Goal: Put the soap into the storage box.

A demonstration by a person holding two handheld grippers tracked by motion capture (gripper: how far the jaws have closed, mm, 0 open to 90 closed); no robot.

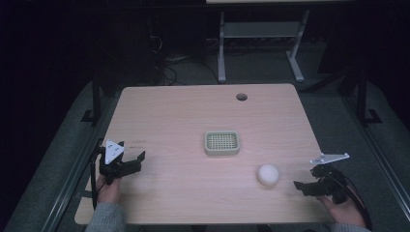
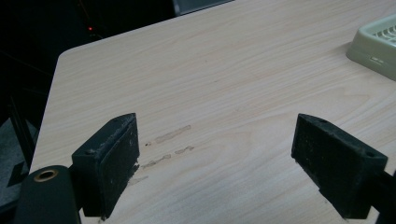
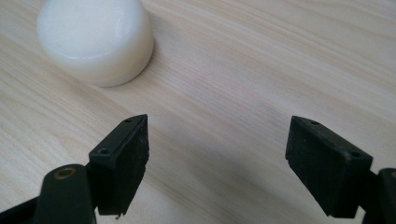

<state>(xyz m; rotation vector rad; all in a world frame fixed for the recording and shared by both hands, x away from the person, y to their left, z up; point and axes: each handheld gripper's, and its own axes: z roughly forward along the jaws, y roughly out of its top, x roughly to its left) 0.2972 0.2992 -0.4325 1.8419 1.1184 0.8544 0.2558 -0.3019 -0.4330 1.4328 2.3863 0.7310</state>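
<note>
A round white soap bar [image 1: 268, 174] lies on the wooden table [image 1: 183, 121] toward the front right; in the right gripper view the soap bar [image 3: 95, 39] sits ahead and left of the jaws. A pale green slotted soap dish [image 1: 222, 142] rests near the table's middle, and its corner [image 2: 377, 42] shows at the right edge of the left gripper view. My right gripper [image 1: 309, 186] is open, just right of the soap, holding nothing [image 3: 217, 163]. My left gripper [image 1: 138, 160] is open near the front left, above bare wood [image 2: 215, 158].
A round cable hole [image 1: 241, 96] pierces the table near its far edge. Faint smudge marks [image 2: 170, 144] streak the wood in front of the left jaws. Beyond the table stand a desk frame's legs [image 1: 221, 48] and cables on the dark floor.
</note>
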